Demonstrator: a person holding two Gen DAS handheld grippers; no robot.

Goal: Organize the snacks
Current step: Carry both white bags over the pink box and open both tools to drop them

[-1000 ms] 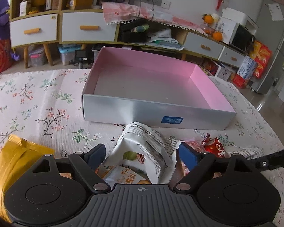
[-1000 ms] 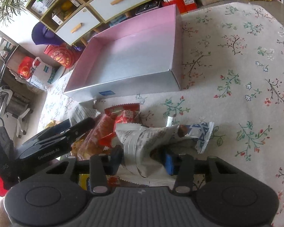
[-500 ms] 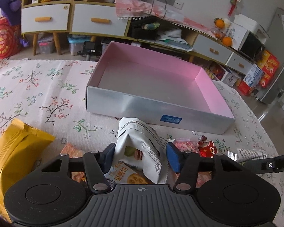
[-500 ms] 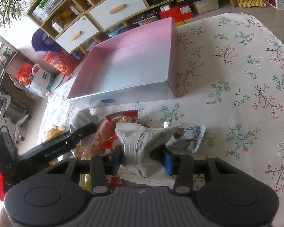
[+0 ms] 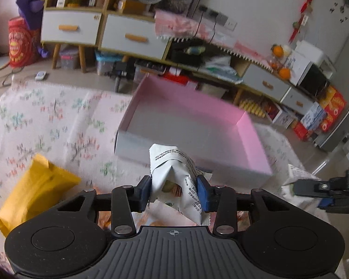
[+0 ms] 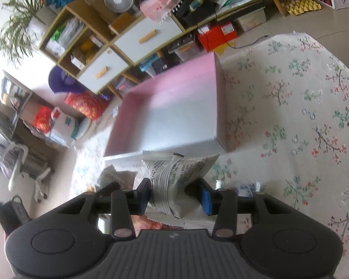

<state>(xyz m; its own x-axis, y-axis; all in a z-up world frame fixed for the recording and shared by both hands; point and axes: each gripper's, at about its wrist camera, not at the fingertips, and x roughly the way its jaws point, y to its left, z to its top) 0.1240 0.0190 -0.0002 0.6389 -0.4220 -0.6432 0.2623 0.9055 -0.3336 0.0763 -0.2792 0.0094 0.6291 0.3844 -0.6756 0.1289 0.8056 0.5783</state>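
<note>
— While both grippers are above the flowered tablecloth [image 6: 309, 107], what does each one hold?

— The left gripper [image 5: 173, 191] has just been closing its jaws, and now its blue pads pinch a white snack packet [image 5: 172, 174] with black print. The packet is crumpled between them, and its top corner stands up in front of the near wall of the pink box [image 5: 197, 125].

— And the right one?

— The right gripper [image 6: 175, 191] pinches another white printed packet [image 6: 176, 172]. Its jaws are narrow and pressed on the pleated middle of the bag, and the sealed ends spread out above the pads. In the left wrist view, the right gripper shows at the right edge as a black bar, with a bit of white packet beside it.

— Where is the box?

— It lies open on the tablecloth, just behind both packets, and in both views nothing can be seen inside it. Its walls are pink inside and silver-grey outside.

— Are other snacks left?

— Yes. A yellow bag [image 5: 35, 190] lies on the cloth to the left of the left gripper. Under the grippers some orange and red wrappers [image 6: 151, 224] are visible, partly hidden by the black gripper bodies, so their number cannot be told.
</note>
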